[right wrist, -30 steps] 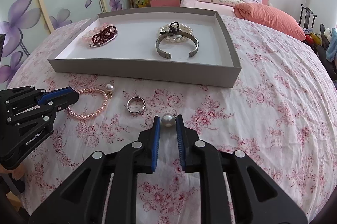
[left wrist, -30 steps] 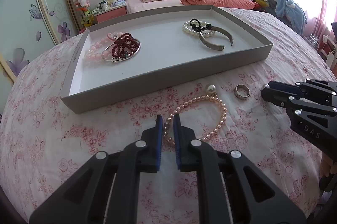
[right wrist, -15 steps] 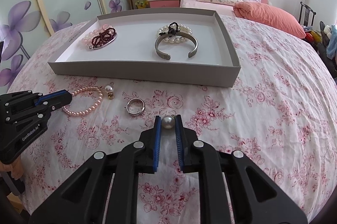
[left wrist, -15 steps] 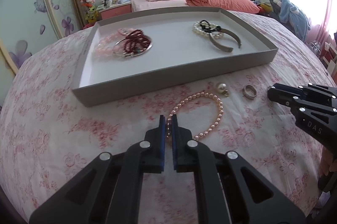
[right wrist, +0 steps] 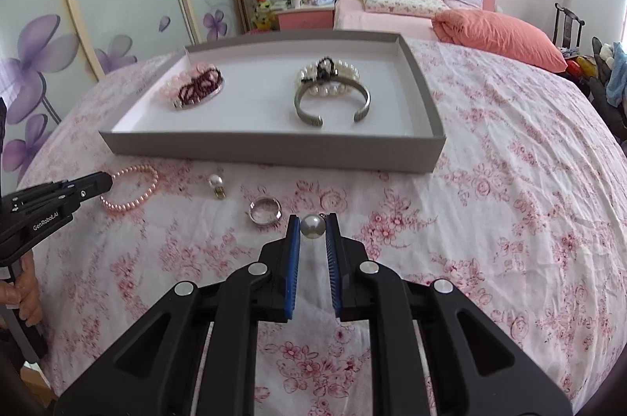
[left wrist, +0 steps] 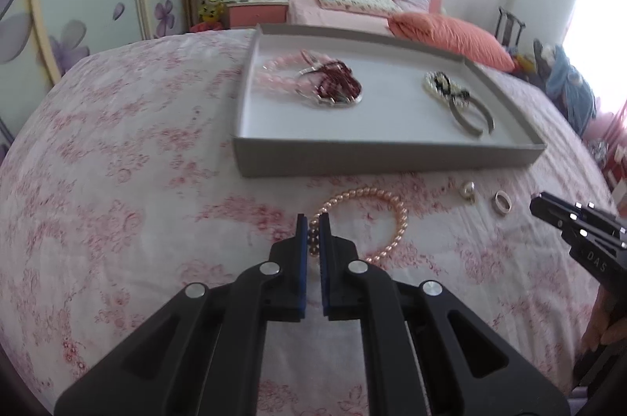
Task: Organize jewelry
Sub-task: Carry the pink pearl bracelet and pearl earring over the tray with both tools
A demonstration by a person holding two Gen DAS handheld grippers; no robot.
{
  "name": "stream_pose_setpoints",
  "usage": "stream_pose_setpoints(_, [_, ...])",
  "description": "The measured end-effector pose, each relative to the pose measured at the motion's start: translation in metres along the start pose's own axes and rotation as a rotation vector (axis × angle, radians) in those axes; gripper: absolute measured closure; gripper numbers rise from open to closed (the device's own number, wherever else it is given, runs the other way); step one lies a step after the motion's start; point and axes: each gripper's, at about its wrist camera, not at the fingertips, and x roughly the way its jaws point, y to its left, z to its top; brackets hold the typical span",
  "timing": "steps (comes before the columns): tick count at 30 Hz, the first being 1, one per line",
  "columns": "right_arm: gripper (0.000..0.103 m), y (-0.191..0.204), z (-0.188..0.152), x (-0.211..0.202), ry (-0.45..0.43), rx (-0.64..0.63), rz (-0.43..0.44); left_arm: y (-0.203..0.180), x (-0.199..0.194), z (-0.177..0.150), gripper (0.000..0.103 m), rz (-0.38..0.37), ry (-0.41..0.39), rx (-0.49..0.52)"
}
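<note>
On the flowered cloth before the grey tray (right wrist: pixel 274 151), the left gripper (left wrist: pixel 312 220) has just clamped the pink bead bracelet (left wrist: pixel 395 220), ready for lifting; the right gripper (right wrist: pixel 312 226) still pinches its pearl earring (right wrist: pixel 312 226).

Daylight from a blown-out window (left wrist: pixel 595 36) at right; soft shadows, fisheye-bent edges, dark corners; left wrist view motion-blurred.

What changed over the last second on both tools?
Left tool closed on the pink pearl bracelet and dragged it left across the bedspread, away from the ring. Unchanged: right tool gripping the pearl earring, loose earring, tray contents.
</note>
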Motion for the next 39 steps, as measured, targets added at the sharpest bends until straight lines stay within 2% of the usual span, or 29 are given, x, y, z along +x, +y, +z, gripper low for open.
stream_pose_setpoints(4, [0.089,0.003,0.005,-0.01,-0.048,0.001,0.005,0.006,-0.016,0.004,0.096,-0.016,-0.055,-0.034])
stream_pose_setpoints(15, [0.089,0.012,0.016,-0.04,-0.174,-0.003,0.032,-0.005,-0.062,0.018,0.096,-0.07,-0.191,-0.035])
stream_pose_setpoints(29, [0.089,0.021,0.028,-0.076,-0.346,0.007,0.044,-0.023,-0.102,0.028,0.096,-0.113,-0.294,-0.029])
stream_pose_setpoints(39, [0.089,0.023,0.045,-0.08,-0.396,-0.009,0.042,-0.035,-0.105,0.04,0.096,-0.089,-0.331,0.0])
